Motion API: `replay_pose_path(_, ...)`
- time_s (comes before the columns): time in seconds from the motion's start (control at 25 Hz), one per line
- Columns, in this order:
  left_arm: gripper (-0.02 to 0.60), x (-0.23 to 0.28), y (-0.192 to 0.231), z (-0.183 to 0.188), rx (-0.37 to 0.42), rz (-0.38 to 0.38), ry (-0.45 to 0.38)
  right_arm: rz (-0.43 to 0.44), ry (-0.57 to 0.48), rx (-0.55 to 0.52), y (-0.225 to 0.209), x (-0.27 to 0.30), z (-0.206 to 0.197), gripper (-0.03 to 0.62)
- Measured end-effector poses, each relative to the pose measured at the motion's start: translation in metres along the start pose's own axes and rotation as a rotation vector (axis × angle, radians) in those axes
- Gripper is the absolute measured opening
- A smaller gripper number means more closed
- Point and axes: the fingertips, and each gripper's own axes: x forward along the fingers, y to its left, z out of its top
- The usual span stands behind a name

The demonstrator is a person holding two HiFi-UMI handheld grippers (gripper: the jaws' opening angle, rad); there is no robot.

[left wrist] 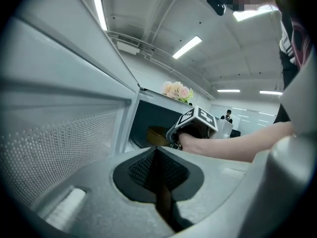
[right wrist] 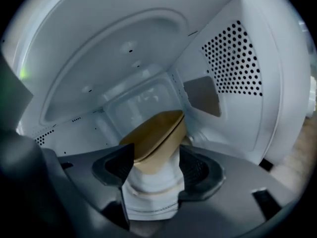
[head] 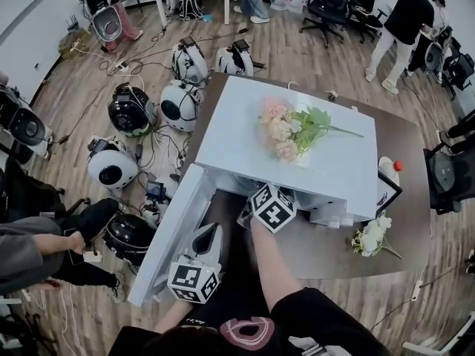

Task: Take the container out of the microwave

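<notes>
Between the right gripper's [right wrist: 156, 165] dark, cross-hatched pads stands the container [right wrist: 154, 135], a white tub with rounded corners and a raised band round its wall, capped by a smooth tan lid. The jaws are spread wide and flank its two sides closely. Whether the pads actually touch the wall cannot be told, and nothing shows them pressing on it. Around them rises the microwave's [right wrist: 233, 58] glossy white cavity. It has a shallow domed ceiling, a side wall punched with rows of round holes, and a flat grey plate below those holes. The container sits deep inside this cavity.

The left gripper [left wrist: 157, 155] has its jaws closed together, the meshed pads meeting along a thin dark seam with nothing seen between them. It hangs just beside the opened door [left wrist: 64, 133], whose inner face is pale and finely perforated. On the microwave's flat white top lies a bunch of pink and cream flowers [head: 286, 128] with green leaves, and the appliance rests on a brown table [head: 407, 150].
</notes>
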Motion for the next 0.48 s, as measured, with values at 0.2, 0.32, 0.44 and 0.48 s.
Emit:
replay_pose_path(0.2, 0.009, 0.005, -0.004, -0.003, 0.004, -0.010, 0.002, -0.014, 0.016, -0.038, -0.007, -0.004, 0.002, 0.286)
replay_pose_path(0.32, 0.009, 0.007, -0.005, 0.002, 0.004, -0.013, -0.013, -0.038, 0.015, -0.077, -0.014, -0.010, 0.007, 0.276)
replay_pose_path(0.44, 0.009, 0.007, -0.002, 0.004, -0.002, -0.008, -0.022, -0.047, 0.014, -0.093, -0.021, -0.015, 0.009, 0.264)
replay_pose_path(0.48, 0.009, 0.007, -0.001, 0.004, -0.005, -0.006, -0.023, -0.046, 0.015, -0.094, -0.022, -0.016, 0.009, 0.264)
